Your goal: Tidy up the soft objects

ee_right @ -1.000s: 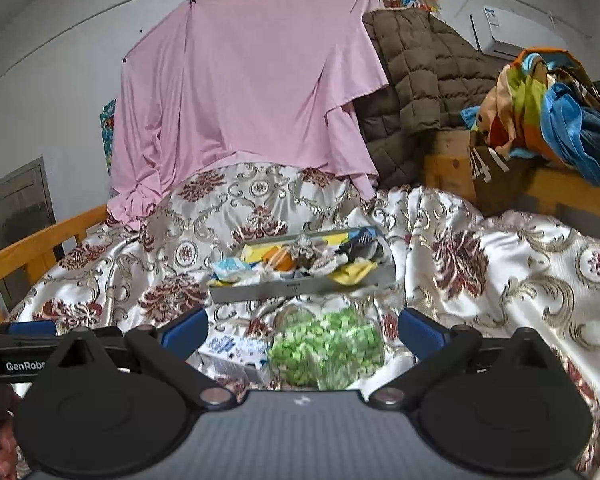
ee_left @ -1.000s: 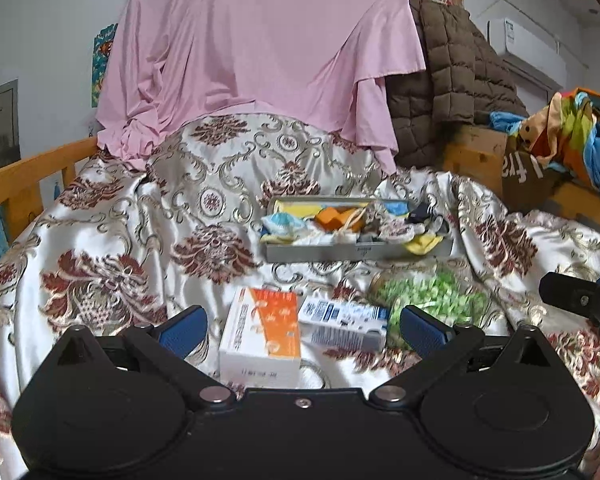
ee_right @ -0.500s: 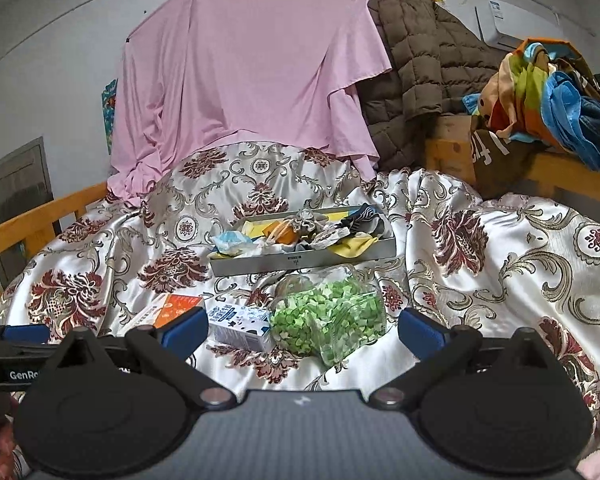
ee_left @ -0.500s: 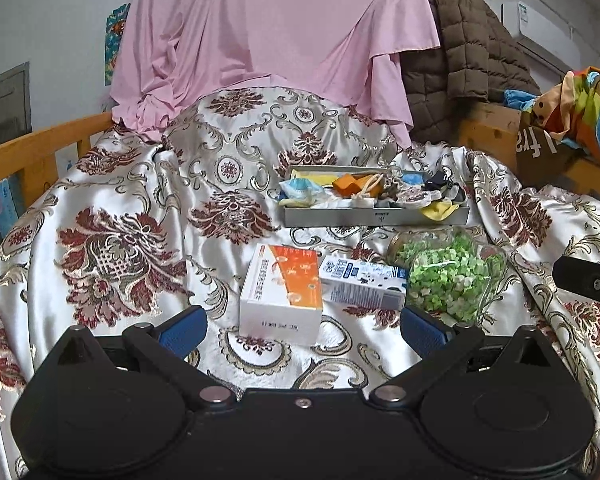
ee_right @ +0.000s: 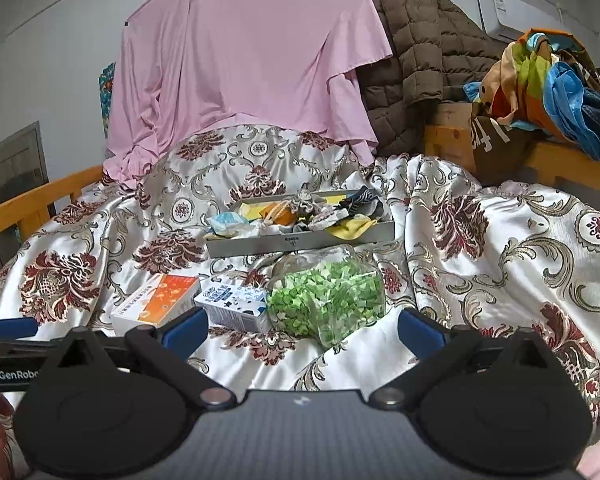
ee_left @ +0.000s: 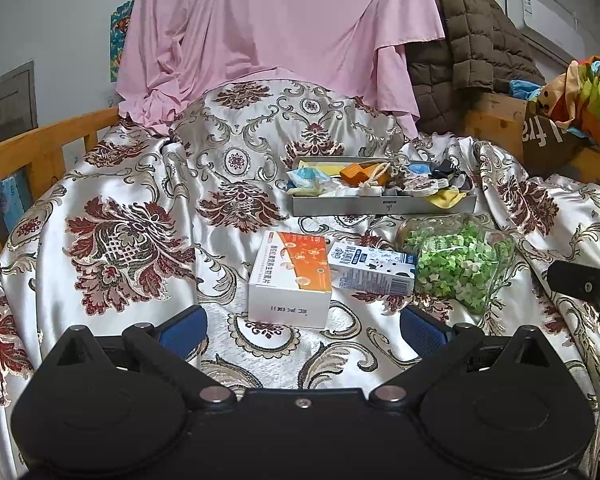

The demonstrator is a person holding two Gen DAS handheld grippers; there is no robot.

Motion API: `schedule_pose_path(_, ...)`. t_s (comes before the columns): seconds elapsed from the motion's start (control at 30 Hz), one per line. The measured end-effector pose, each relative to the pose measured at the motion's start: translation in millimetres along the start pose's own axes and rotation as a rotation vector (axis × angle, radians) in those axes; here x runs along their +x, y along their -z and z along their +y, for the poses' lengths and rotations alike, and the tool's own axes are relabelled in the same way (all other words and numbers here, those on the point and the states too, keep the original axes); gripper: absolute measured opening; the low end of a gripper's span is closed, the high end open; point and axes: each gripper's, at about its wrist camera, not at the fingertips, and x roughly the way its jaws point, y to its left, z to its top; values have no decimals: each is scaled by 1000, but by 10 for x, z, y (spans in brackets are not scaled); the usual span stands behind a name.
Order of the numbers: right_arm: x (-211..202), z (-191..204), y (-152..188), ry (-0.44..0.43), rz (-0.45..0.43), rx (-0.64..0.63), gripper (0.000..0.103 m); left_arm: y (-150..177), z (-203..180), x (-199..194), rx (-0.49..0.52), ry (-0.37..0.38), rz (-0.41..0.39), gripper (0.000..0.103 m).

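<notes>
Nearest the cameras, the left gripper (ee_left: 303, 326) hangs over the satin bedspread (ee_left: 112, 248) with its blue-padded fingers spread wide and nothing between them; the right gripper (ee_right: 302, 326) is likewise spread wide and empty, a little to the right of the left one, whose finger shows at the left edge of the right wrist view. Just beyond the left gripper lies an orange-and-white box (ee_left: 290, 280), flat on the cloth, and touching its right side is a blue-and-white carton (ee_left: 372, 268) lying on its side. Against the carton's right end lies a clear bag of green pieces (ee_left: 458, 266), which sits straight ahead of the right gripper. Farther back rests a shallow grey tray (ee_left: 384, 205), heaped with soft objects (ee_left: 380, 178): small cloth pieces in white, yellow, orange, blue and dark tones, one yellow piece drooping over the front right rim. Behind the tray the bedspread rises over a hump, and a pink sheet (ee_left: 276, 28) hangs down the wall beside a brown quilted jacket (ee_left: 472, 40).
</notes>
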Motion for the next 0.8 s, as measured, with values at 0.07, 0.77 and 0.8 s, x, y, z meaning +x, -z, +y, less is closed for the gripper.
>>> schedule_pose_path(0.07, 20, 2, 7, 0, 8, -2, 103, 2, 5, 9, -2, -3, 3, 102)
schedule_pose_path(0.77, 136, -1, 57, 14, 71, -18, 103, 27, 26, 26, -14, -9, 14, 102)
schedule_pose_path(0.8, 142, -1, 58, 14, 75, -18, 103, 22, 27, 24, -14, -9, 13, 102)
